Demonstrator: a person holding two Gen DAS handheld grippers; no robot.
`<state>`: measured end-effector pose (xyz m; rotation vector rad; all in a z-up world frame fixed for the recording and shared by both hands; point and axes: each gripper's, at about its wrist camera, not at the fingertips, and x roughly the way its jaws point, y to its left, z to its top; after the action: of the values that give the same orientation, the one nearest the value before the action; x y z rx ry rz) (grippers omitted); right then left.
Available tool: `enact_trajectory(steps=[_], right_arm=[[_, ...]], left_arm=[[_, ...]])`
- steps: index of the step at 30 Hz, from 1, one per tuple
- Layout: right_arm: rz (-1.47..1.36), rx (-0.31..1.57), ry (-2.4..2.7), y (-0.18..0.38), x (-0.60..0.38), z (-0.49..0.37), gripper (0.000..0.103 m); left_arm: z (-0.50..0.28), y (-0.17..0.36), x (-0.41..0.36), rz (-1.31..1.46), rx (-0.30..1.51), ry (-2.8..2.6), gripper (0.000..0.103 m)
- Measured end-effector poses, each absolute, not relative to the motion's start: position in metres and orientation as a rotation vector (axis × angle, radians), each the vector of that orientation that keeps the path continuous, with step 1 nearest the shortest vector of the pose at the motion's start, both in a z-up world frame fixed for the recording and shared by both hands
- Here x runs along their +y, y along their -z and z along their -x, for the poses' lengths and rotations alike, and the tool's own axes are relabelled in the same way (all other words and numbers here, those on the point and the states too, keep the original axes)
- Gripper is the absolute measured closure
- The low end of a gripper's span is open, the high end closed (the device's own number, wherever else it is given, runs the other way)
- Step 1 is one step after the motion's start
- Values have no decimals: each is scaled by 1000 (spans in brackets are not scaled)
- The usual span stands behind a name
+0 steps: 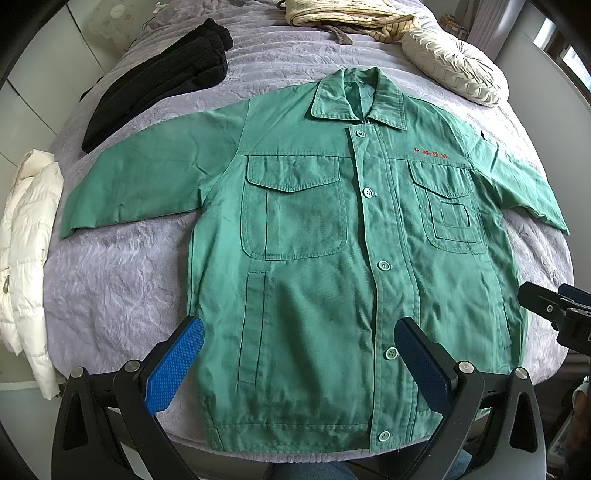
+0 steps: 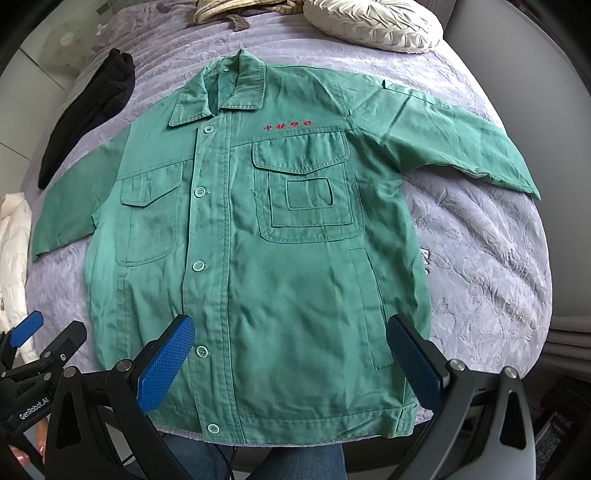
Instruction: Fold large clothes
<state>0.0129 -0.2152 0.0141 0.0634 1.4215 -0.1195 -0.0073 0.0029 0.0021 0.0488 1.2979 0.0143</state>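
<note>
Garment: green jacket [image 1: 317, 236], spread flat and front-up on the bed [image 1: 122, 280], buttoned, both sleeves out to the sides.
Long axis: runs from hem to collar [image 1: 354, 99], straight away from both tools; hem nearest, collar farthest.
Left tool [image 1: 299, 365]: wide open, nothing held, poised above the hem, just left of the button placket.
Right tool [image 2: 290, 363]: wide open too, nothing held, above the hem on the placket's right side.
Nearer arm: left tool for the left sleeve [image 1: 147, 181], right tool for the right sleeve [image 2: 458, 144]; each sleeve well apart from its tool, off to the outer side.
Likely next move: sleeves or side panels brought in toward the placket, by judgement only.
Neighbours: black garment [image 1: 159, 81] beyond the left sleeve, cream cushion [image 2: 373, 22] beyond the collar.
</note>
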Motion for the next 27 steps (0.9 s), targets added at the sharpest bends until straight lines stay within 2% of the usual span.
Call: enact_trajectory(steps=[27], right_arm=[[-50, 1425, 126, -14, -209, -13, 0]], left_arm=[[6, 1, 10, 60, 1316, 73, 0]])
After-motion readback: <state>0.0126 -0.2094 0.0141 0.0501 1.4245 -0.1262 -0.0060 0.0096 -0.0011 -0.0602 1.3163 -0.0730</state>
